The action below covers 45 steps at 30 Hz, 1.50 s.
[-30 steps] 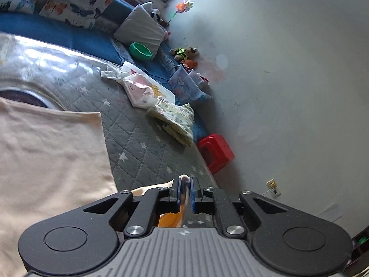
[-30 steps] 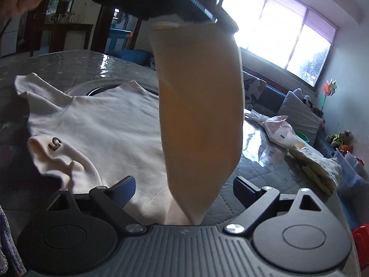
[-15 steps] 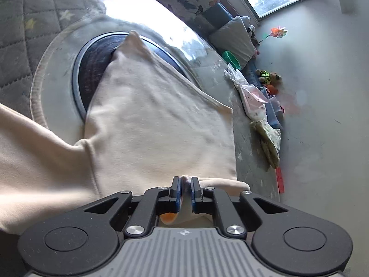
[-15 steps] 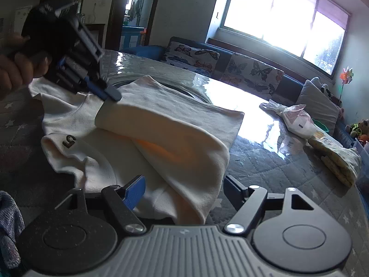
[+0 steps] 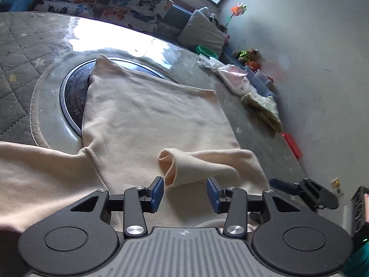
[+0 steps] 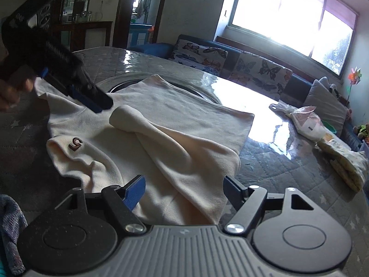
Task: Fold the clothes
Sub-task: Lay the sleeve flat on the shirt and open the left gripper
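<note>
The left gripper's (image 5: 185, 192) fingers (image 5: 156, 192) are opening, holding nothing, the cuff of the cream sleeve (image 5: 203, 165) lying loose just beyond them. The sleeve lies folded across the cream sweatshirt (image 6: 175, 124) spread on the quilted table (image 6: 288, 175). The right gripper (image 6: 184, 190) stands wide open over the garment's near edge, gripping nothing.

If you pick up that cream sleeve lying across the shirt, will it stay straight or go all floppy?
Probably floppy: the sleeve lies in soft rolls and creases across the cream shirt, so it would likely droop from wherever it is pinched. It looks thin and light. The left gripper, jaws opening, has nothing pressed between them.
</note>
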Each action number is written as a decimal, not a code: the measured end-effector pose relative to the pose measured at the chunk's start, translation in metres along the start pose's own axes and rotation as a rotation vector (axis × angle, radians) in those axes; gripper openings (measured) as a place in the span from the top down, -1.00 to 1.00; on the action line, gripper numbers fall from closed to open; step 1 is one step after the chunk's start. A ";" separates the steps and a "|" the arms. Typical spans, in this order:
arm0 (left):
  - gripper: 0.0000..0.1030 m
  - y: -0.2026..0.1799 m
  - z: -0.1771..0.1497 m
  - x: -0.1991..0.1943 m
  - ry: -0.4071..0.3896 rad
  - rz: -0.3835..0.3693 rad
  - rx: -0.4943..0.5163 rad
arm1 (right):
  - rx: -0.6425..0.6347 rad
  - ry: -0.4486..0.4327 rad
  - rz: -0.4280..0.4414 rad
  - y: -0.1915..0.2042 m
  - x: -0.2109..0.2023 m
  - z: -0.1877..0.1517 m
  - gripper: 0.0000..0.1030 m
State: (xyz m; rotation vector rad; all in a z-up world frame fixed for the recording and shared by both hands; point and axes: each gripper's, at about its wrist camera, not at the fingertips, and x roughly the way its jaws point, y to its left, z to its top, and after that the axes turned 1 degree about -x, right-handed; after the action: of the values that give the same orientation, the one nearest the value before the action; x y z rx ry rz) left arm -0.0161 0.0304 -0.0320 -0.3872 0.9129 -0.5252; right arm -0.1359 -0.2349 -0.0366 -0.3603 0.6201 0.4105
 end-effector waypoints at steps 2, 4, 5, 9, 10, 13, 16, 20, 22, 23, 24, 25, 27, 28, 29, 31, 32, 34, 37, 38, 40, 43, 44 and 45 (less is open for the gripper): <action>0.13 -0.002 -0.001 0.004 -0.006 0.001 0.017 | 0.000 0.001 0.006 0.000 0.001 0.001 -0.47; 0.13 -0.009 -0.002 0.009 -0.006 0.013 0.069 | 0.000 0.002 0.005 0.000 0.002 0.002 -0.47; 0.15 -0.012 -0.002 0.012 -0.006 0.019 0.094 | 0.000 0.002 0.005 -0.001 0.002 0.002 -0.47; 0.79 -0.021 0.000 0.020 0.028 0.010 0.142 | 0.001 0.016 0.012 -0.002 0.006 0.006 -0.38; 0.81 -0.022 0.001 0.019 0.040 -0.010 0.133 | 0.000 0.019 0.014 -0.003 0.007 0.007 -0.30; 0.88 -0.026 0.011 -0.002 0.019 -0.102 0.073 | -0.009 0.023 0.043 -0.003 0.007 0.010 -0.14; 0.89 -0.024 0.023 -0.021 -0.003 -0.191 -0.015 | -0.025 0.033 0.066 -0.002 0.010 0.012 0.01; 0.88 -0.015 0.029 -0.029 -0.031 -0.152 -0.041 | -0.061 0.041 0.086 0.001 0.014 0.014 0.14; 0.80 -0.017 0.021 -0.024 -0.009 -0.122 0.001 | -0.095 0.033 0.105 0.005 0.014 0.014 0.14; 0.76 -0.017 0.017 -0.022 0.002 -0.107 0.022 | -0.103 0.030 0.111 0.006 0.013 0.014 0.14; 0.61 -0.018 0.013 -0.020 0.011 -0.091 0.044 | -0.114 0.032 0.114 0.007 0.014 0.014 0.14; 0.35 -0.022 0.009 -0.019 0.010 -0.072 0.078 | -0.124 0.034 0.117 0.008 0.015 0.014 0.14; 0.16 -0.028 0.002 -0.017 0.007 -0.036 0.138 | -0.127 0.041 0.139 0.007 0.017 0.013 0.14; 0.13 -0.031 -0.001 -0.016 0.004 -0.018 0.163 | -0.129 0.047 0.136 0.006 0.018 0.013 0.14; 0.12 -0.032 -0.002 -0.013 0.005 -0.003 0.178 | -0.132 0.053 0.132 0.006 0.019 0.013 0.14; 0.12 -0.034 -0.005 -0.008 0.007 0.027 0.208 | -0.133 0.057 0.125 0.004 0.021 0.013 0.15; 0.12 -0.034 -0.006 -0.004 0.009 0.040 0.214 | -0.127 0.058 0.126 0.004 0.021 0.014 0.19; 0.16 -0.035 -0.008 0.003 0.017 0.058 0.232 | -0.115 0.061 0.131 0.002 0.023 0.016 0.20; 0.55 -0.036 -0.010 0.013 0.033 0.063 0.251 | -0.121 0.064 0.138 0.002 0.025 0.017 0.20; 0.68 -0.034 -0.010 0.016 0.047 0.058 0.244 | -0.127 0.069 0.139 0.003 0.026 0.017 0.20; 0.84 -0.032 -0.007 0.017 0.057 0.042 0.222 | -0.137 0.078 0.143 0.005 0.027 0.017 0.30; 0.89 -0.033 0.003 0.007 0.040 -0.019 0.185 | -0.145 0.092 0.139 0.005 0.029 0.017 0.72; 0.89 -0.034 0.007 0.003 0.030 -0.041 0.175 | -0.145 0.096 0.136 0.004 0.030 0.017 0.80; 0.89 -0.035 0.011 -0.002 0.021 -0.059 0.165 | -0.145 0.101 0.134 0.004 0.030 0.018 0.82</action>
State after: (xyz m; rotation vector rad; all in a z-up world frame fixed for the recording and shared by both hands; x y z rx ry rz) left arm -0.0170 0.0041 -0.0060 -0.2603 0.8733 -0.6552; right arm -0.1065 -0.2162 -0.0427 -0.4817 0.7170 0.5703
